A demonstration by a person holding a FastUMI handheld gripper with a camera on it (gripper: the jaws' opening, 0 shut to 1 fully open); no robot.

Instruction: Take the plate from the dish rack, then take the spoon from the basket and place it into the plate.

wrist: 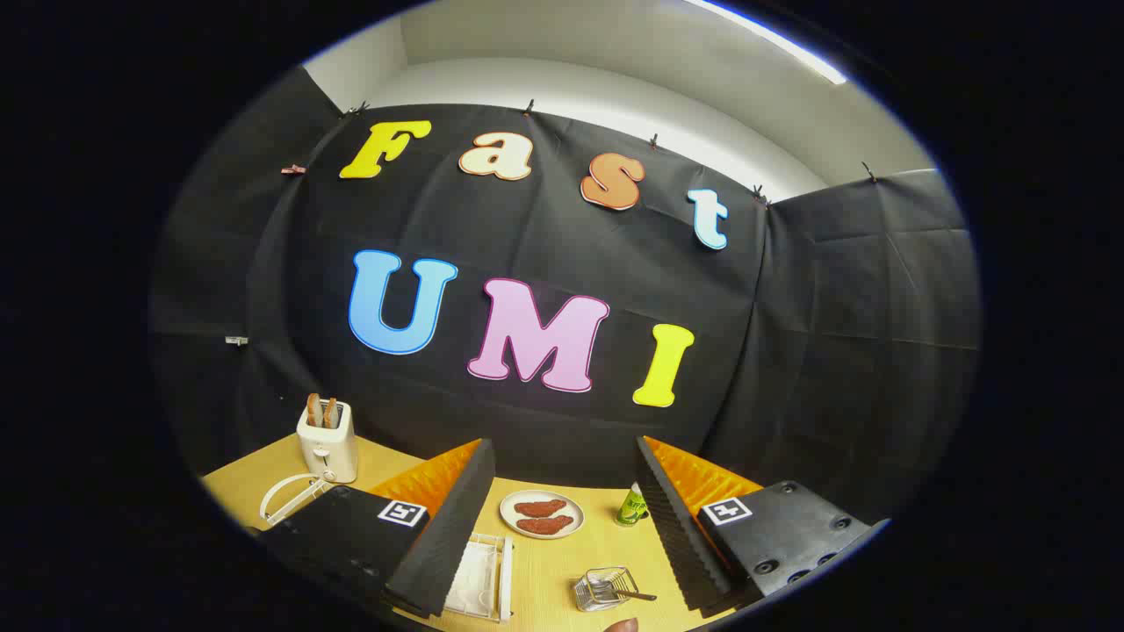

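Note:
My gripper is open and held high above a wooden table, with nothing between its fingers. Down between the fingers, a white dish rack lies beside the left finger, with something pale in it that I cannot make out as a plate. A small wire basket stands close to the right finger, and a spoon handle sticks out of it to the right. Further off sits a round plate holding two brown pieces of meat.
A green can stands right of the meat plate. A white toaster with toast in it sits at the far left, with a white curved wire holder in front of it. A fingertip of a person's hand shows below the basket.

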